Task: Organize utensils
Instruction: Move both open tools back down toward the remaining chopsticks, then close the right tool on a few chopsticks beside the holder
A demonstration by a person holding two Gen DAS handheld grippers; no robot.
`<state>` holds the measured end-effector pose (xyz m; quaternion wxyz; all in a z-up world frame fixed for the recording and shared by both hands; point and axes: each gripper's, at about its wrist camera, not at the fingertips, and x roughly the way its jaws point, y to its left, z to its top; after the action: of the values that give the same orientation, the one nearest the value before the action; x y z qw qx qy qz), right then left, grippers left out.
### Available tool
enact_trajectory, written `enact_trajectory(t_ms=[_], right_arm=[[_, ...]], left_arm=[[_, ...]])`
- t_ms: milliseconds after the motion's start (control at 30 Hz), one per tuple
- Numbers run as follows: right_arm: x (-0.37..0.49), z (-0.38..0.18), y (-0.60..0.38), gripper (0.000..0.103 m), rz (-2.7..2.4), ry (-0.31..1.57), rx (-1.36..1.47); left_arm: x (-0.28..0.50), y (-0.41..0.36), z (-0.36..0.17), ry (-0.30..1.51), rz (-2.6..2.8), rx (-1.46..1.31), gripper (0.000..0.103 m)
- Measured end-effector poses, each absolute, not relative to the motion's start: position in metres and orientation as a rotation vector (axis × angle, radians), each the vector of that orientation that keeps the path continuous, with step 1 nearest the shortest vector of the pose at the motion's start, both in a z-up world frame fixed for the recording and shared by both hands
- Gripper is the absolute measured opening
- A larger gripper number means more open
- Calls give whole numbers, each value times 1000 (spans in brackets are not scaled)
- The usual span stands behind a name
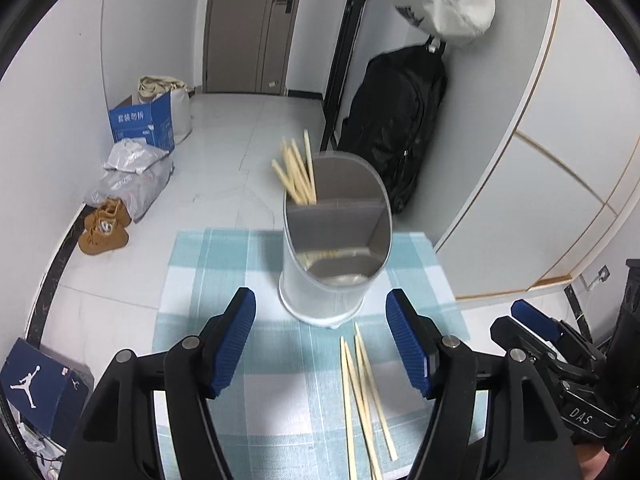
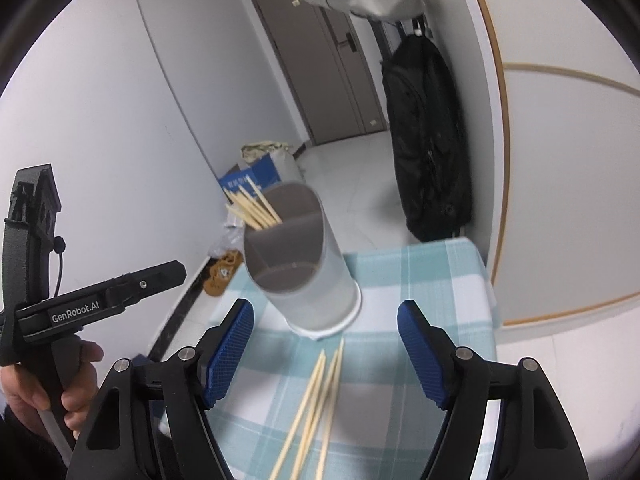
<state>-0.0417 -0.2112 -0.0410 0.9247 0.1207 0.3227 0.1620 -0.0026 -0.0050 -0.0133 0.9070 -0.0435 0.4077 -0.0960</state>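
Both pairs of fingers stand spread wide with nothing between them. The left gripper (image 1: 322,344) hovers over the checked cloth (image 1: 200,272), and the loose chopsticks (image 1: 362,396) lie on the cloth just inside its right-hand finger, fanned and partly crossing. The right gripper (image 2: 324,354) has the same sticks (image 2: 316,404) running up between its fingers, tips pointing ahead toward the utensil holder (image 2: 312,280).

The holder (image 1: 334,248) stands just beyond both sets of fingertips, a divided cylinder with more chopsticks (image 1: 298,172) leaning out of its far-left compartment.

The sticks look thin, light, stiff and smooth, so they will likely roll or slip under a loose pinch. A hold across the middle, square to the length, seems safest, and taking one that lies clear of the overlap should avoid dragging its neighbours.

The cloth's far edge runs right behind the holder, with open floor beyond. To the right the table corner drops off near the wall. The two grippers sit near each other, so sideways room is tight.
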Motion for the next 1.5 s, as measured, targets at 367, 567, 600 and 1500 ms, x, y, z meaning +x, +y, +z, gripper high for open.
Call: enact_trajectory(t_ms=[367,567,600,1500], right_arm=[[-32,-95,-206,59,316,823,199],[-19,-121,-191,49,318,927,122],[-16,-126,-188,47,322,945,113],[39,-173,-113,27,276,1171,-239]], left_arm=[[5,-1,-62,933,-202,-125,63],[12,9,-77,957,-178,-127,63],[14,11,-78,960,-179,-139,63],[24,67,-76,962,-71,-248,76]])
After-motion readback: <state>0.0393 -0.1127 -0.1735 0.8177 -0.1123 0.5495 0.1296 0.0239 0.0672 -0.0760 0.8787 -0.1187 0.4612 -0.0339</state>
